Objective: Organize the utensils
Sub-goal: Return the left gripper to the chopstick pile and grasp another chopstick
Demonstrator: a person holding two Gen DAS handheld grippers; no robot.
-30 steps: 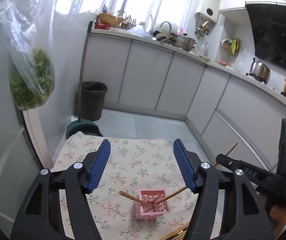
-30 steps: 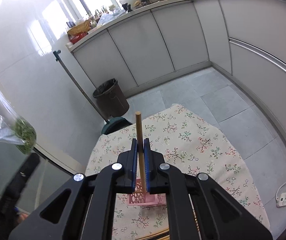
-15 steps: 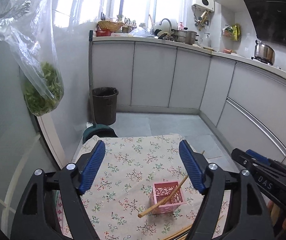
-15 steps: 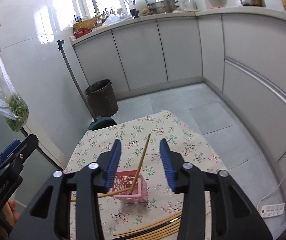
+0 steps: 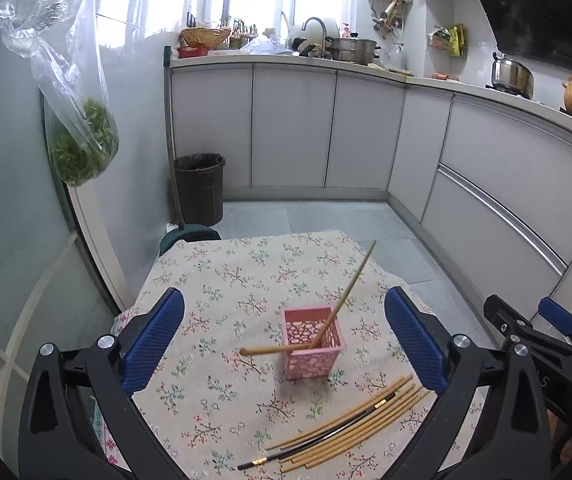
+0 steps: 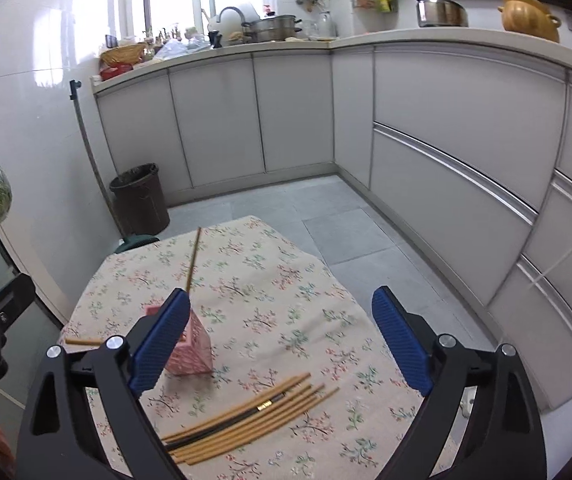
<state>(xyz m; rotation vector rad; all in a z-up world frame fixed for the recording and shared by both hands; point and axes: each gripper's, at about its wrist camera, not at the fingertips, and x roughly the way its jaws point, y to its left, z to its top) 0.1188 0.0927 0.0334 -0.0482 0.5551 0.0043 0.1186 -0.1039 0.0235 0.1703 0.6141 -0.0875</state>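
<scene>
Spreading wide with nothing between their blue pads, the left gripper (image 5: 284, 338) and the right gripper (image 6: 280, 338) both hang above the floral tablecloth (image 5: 222, 276). Only the left wrist view shows the pink basket (image 5: 313, 342) whole, standing upright with two wooden chopsticks (image 5: 344, 286) leaning out of it, one up and away, one low toward the left; the right wrist view hides half the basket behind a finger. Nearer the cameras, a loose bundle of chopsticks (image 6: 246, 416), one of them black, lies flat on the cloth just beside the basket.
</scene>
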